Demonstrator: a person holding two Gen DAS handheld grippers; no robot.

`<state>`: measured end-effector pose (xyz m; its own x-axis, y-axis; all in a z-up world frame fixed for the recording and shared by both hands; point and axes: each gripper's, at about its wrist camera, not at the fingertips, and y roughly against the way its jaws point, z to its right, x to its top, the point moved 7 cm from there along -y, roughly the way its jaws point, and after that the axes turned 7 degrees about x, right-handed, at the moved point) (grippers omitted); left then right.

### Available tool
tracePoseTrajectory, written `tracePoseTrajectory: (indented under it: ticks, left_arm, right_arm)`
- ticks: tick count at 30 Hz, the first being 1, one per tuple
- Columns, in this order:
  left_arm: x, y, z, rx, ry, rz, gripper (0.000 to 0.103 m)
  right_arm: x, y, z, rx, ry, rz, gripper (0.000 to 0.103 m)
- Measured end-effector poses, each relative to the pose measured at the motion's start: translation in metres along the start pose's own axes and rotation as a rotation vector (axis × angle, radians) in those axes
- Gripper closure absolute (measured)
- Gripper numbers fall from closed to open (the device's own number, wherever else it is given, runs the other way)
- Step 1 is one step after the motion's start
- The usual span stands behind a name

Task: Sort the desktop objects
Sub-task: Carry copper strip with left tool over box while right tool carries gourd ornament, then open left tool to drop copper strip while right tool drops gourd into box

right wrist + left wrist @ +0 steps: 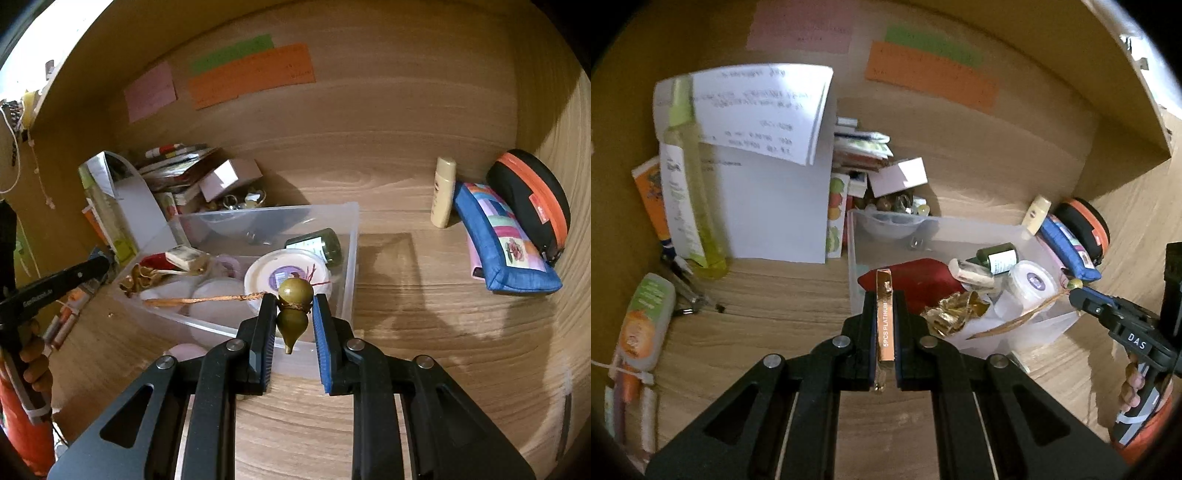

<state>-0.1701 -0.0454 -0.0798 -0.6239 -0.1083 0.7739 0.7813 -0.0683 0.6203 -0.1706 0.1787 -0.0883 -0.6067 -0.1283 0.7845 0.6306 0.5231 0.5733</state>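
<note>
While both grippers are hanging over the bin | left gripper is pinching a gold box | right gripper is squeezing a green gourd with a cord

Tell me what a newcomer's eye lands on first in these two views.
The green gourd charm pinched between the right gripper fingers, its braided cord trailing into the clear plastic bin. Then the thin copper-coloured box clamped in the left gripper, in front of that bin's clutter.
</note>
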Motion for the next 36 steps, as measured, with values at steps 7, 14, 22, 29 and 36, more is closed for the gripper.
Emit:
tracePoseTrajectory:
  ticks: [7,14,22,29,36]
  left_arm:
    - [-0.003,-0.017,0.003,-0.003,-0.01,-0.034,0.097]
    - [-0.005,-0.025,0.003,-0.013,-0.012,-0.06,0.097]
    - [-0.006,-0.023,0.005,-0.011,-0.028,-0.059,0.092]
    - [-0.006,-0.015,0.005,-0.019,-0.03,-0.049,0.082]
    - [-0.006,-0.003,0.011,-0.014,-0.056,-0.023,0.073]
  right_arm:
    - [0.0,-0.007,0.003,-0.036,0.033,-0.008,0.085]
    - [-0.002,-0.012,0.005,-0.065,0.054,-0.021,0.085]
    - [-0.004,-0.01,0.003,-0.081,0.07,-0.016,0.084]
    - [-0.003,-0.001,0.001,-0.086,0.076,0.012,0.065]
    - [0.0,0.009,-0.006,-0.097,0.094,0.044,0.057]
